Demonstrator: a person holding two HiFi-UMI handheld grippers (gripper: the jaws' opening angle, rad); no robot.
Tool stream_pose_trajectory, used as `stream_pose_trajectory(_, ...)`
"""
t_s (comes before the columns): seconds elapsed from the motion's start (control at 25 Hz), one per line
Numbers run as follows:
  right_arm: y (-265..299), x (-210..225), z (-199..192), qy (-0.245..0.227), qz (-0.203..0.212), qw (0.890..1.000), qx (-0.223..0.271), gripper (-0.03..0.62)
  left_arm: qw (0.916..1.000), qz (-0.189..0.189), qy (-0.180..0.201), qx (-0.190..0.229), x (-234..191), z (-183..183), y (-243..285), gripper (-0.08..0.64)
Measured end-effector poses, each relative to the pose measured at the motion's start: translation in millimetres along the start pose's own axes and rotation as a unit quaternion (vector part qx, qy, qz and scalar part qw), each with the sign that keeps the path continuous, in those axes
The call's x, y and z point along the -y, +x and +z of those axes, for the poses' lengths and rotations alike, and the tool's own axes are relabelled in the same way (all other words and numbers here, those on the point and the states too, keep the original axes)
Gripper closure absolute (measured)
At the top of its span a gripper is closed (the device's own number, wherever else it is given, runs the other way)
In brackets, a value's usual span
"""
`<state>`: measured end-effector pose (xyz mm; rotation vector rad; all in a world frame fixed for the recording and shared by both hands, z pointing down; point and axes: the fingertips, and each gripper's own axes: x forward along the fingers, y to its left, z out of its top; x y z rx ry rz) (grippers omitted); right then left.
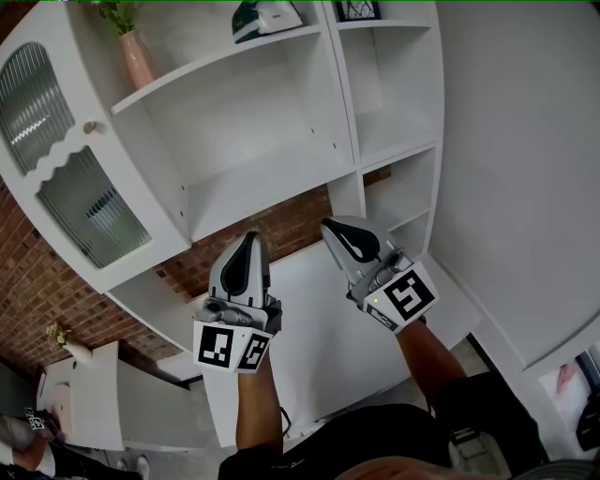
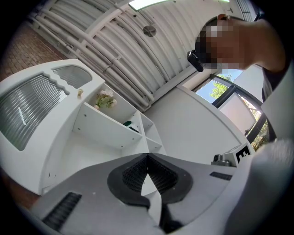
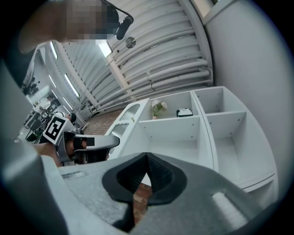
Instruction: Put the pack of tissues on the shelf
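A green and white pack [image 1: 267, 19] lies on the upper shelf of the white shelf unit [image 1: 272, 178], to the right of a pink vase with a plant [image 1: 136, 52]. The same pack shows small in the left gripper view [image 2: 130, 125] and in the right gripper view [image 3: 185, 112]. Both grippers hover over the white counter [image 1: 309, 319], pointing at the shelves and well short of them. My left gripper [image 1: 248, 239] [image 2: 148, 156] is shut with nothing in it. So is my right gripper [image 1: 330, 225] [image 3: 147, 158], jaw tips touching.
A cabinet door with ribbed glass [image 1: 56, 141] stands left of the open shelves. Narrower compartments [image 1: 394, 94] fill the unit's right side, with a dark framed thing [image 1: 358, 9] on top. Brick wall [image 1: 281, 225] shows below the shelves. A plain white wall [image 1: 525, 169] rises on the right.
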<state>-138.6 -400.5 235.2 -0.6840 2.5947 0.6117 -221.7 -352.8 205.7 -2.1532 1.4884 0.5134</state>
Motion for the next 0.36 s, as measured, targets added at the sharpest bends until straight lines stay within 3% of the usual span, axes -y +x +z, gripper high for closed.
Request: stream_pose_trajectory(0.36,6.1,-0.6,1.8,-0.003,-0.001,1.0,0.002,0.592,1.0,-0.002,-0.001,0.0,-5.5,0.4,-0.3,0.563)
